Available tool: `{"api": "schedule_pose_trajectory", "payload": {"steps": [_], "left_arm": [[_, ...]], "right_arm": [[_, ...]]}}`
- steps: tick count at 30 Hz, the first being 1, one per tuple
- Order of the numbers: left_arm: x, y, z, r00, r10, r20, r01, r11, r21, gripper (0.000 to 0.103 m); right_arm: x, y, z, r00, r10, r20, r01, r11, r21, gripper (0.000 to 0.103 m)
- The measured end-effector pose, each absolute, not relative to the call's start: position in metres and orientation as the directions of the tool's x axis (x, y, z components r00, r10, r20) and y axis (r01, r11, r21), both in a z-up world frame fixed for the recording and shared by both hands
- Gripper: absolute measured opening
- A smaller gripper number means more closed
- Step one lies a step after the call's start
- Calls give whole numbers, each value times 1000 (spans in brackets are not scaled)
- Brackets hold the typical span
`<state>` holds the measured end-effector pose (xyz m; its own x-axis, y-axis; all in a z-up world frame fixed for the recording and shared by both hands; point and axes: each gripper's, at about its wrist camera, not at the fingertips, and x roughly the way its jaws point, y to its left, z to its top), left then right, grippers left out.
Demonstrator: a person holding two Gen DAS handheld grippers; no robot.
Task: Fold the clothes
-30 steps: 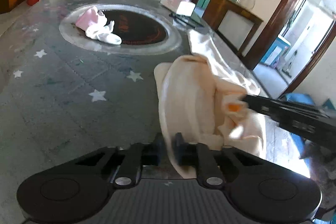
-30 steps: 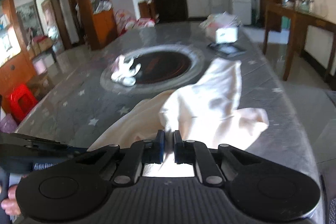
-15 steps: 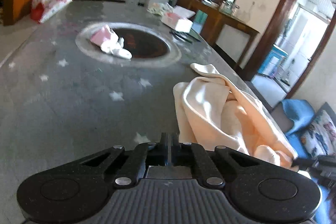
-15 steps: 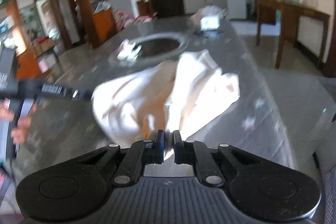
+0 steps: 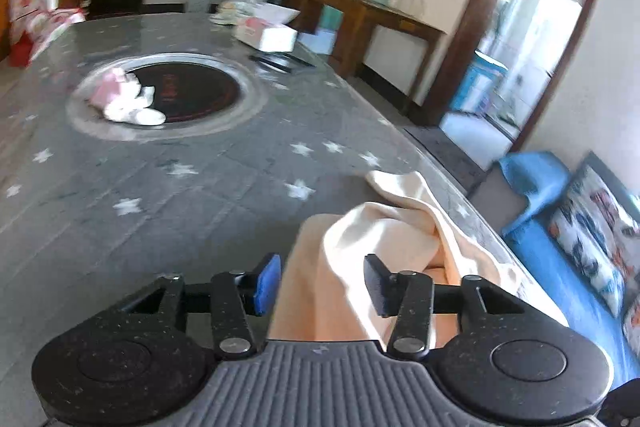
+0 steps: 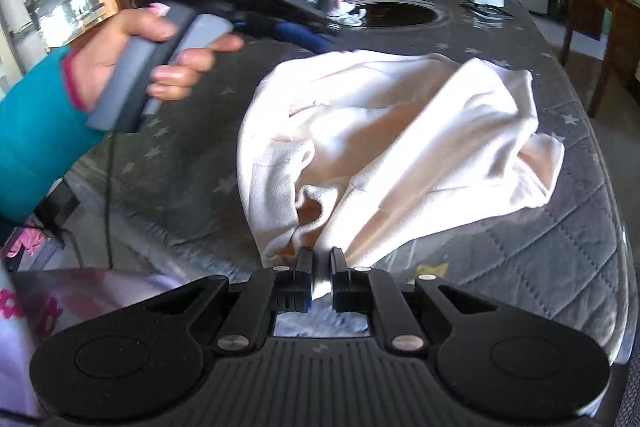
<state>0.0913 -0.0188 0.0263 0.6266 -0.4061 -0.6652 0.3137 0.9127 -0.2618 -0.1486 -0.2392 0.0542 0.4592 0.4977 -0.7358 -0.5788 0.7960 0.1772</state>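
Observation:
A cream garment (image 6: 392,131) lies crumpled on the grey star-patterned table (image 6: 540,267), near its front right edge; it also shows in the left wrist view (image 5: 384,239). My right gripper (image 6: 319,267) is shut on the garment's near edge at the table's front. My left gripper (image 5: 320,283) is open, its jaws wide apart above the garment, holding nothing. In the right wrist view the left gripper (image 6: 316,39) is held in a hand above the garment's far left side.
A pink and white cloth (image 5: 128,99) lies on the round black inset (image 5: 188,95) in the table's middle. A white box (image 5: 268,35) and dark flat items (image 5: 280,61) sit at the far end. A blue sofa (image 5: 560,227) stands to the right.
My left gripper has let go of the garment and opened, lifting above it. My right gripper has pulled the garment back toward the table's front edge, still shut on it.

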Motion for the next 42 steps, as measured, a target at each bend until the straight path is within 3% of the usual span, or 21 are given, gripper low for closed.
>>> {"api": "schedule_pose_trajectory", "payload": {"steps": [3, 5, 11, 18, 20, 30, 33, 36, 38, 42], "left_arm": [[90, -30, 17, 601, -408, -688, 352, 907, -231, 48], [88, -32, 10, 596, -394, -700, 355, 911, -212, 16], [67, -8, 15, 645, -398, -652, 329, 915, -233, 9], [27, 17, 37, 733, -379, -565, 309, 925, -220, 9], [18, 24, 40, 743, -365, -561, 298, 931, -210, 9], [-20, 70, 27, 749, -291, -595, 190, 955, -228, 9], [-25, 73, 23, 731, -299, -613, 201, 953, -225, 13], [-26, 68, 28, 742, -289, -605, 220, 957, -187, 26], [-25, 65, 36, 758, -289, -584, 232, 957, -172, 47], [-7, 53, 43, 771, -284, -571, 260, 957, -125, 48]], "right_arm": [[-150, -243, 59, 469, 501, -727, -573, 799, 181, 11], [-151, -250, 66, 493, 503, -710, -561, 808, 183, 13], [-137, -272, 88, 603, 485, -633, -491, 851, 184, 33], [-83, -262, 81, 681, 439, -586, -398, 894, 207, 40], [-67, -247, 76, 667, 458, -588, -422, 882, 210, 47], [-49, -186, 55, 632, 461, -623, -515, 850, 106, 44], [-51, -176, 54, 621, 476, -622, -539, 836, 101, 44], [-52, -166, 57, 621, 483, -618, -560, 825, 83, 44], [-50, -159, 56, 629, 461, -626, -557, 829, 51, 41], [-49, -152, 52, 652, 417, -634, -539, 842, 0, 17]]}}
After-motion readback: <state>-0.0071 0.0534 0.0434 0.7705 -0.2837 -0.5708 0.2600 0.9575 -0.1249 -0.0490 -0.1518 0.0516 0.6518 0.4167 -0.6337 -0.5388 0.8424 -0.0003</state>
